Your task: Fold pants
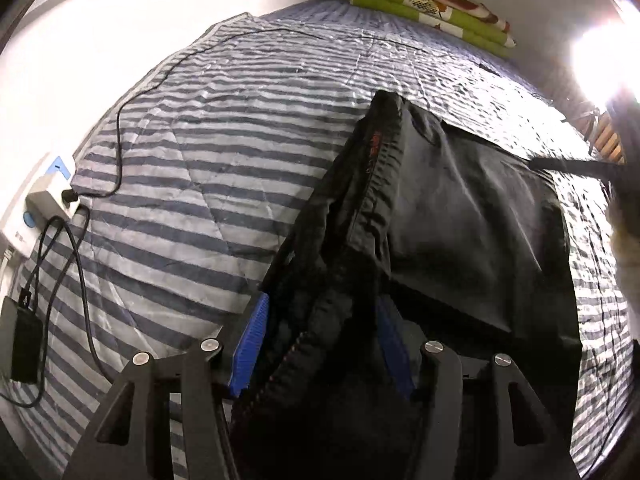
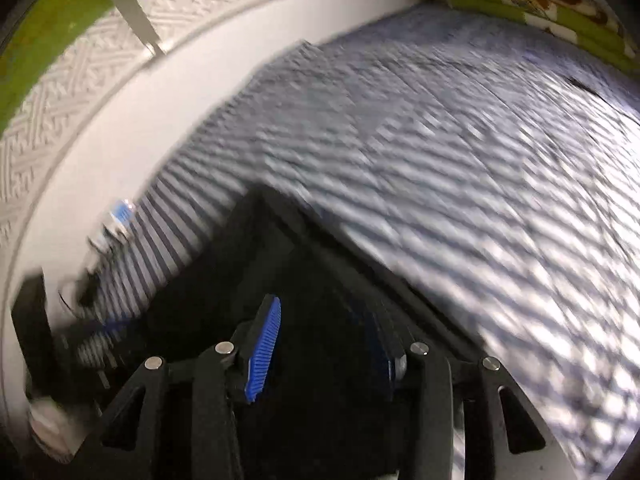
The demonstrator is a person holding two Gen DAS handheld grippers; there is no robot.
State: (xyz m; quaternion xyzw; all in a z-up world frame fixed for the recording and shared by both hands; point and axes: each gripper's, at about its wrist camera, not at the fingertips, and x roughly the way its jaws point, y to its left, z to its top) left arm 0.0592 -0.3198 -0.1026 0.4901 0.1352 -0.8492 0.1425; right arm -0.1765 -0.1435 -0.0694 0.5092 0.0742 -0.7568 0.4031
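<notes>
At the far left of the left wrist view a white power strip [image 1: 48, 204] sits against the wall, with black cables [image 1: 80, 264] running from it over the striped bed cover [image 1: 200, 184] to a black adapter [image 1: 24, 344]. Right of that, the left gripper [image 1: 324, 344] has a thick bunch of the black pants' [image 1: 472, 216] waistband between its blue pads [image 1: 250, 348], held there at a middling width. The rest of the pants lies spread flat on the bed toward the right, and a folded green blanket [image 1: 432, 4] rests at the bed's far end. A bright lamp glare fills the right edge.

The right wrist view is blurred. White wall lies at the left, then the right gripper [image 2: 324, 344] over dark pants cloth [image 2: 280, 264]. Its blue pad [image 2: 262, 354] stands out on the left; the other pad is lost in shadow, so whether it pinches the cloth I cannot tell. Striped cover [image 2: 460, 168] fills the right.
</notes>
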